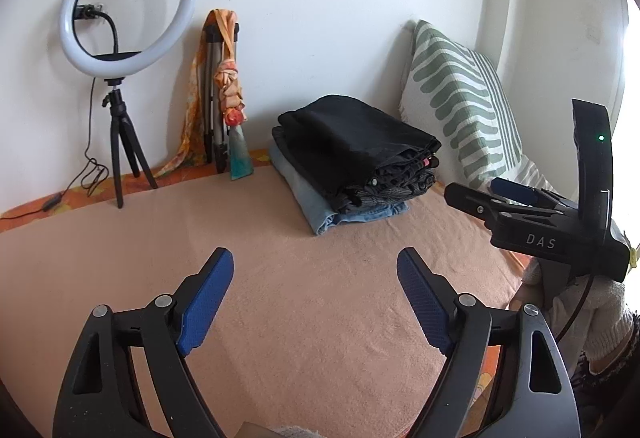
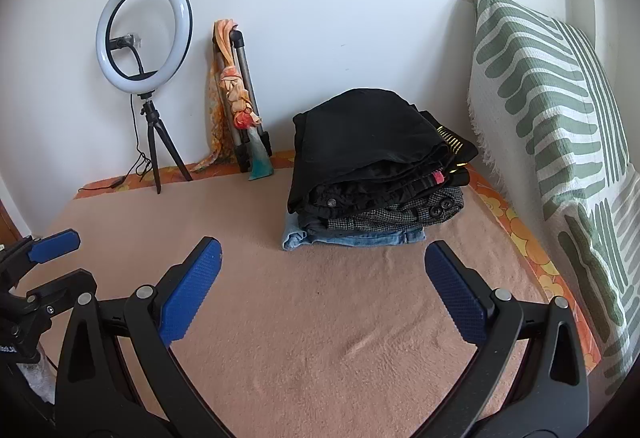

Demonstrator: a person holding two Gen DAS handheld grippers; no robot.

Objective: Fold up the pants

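A stack of folded pants (image 1: 352, 162) lies at the far right of the peach blanket (image 1: 280, 278), black pair on top, grey checked pair under it, blue jeans at the bottom. It also shows in the right wrist view (image 2: 372, 166). My left gripper (image 1: 316, 294) is open and empty above the blanket, short of the stack. My right gripper (image 2: 324, 286) is open and empty too, in front of the stack. The right gripper shows at the right of the left wrist view (image 1: 476, 194); the left gripper shows at the left edge of the right wrist view (image 2: 52, 250).
A ring light on a small tripod (image 1: 120, 86) stands at the far left by the wall. A folded tripod with an orange scarf (image 1: 224, 90) leans on the wall. A green-and-white pillow (image 2: 560, 142) stands along the right side.
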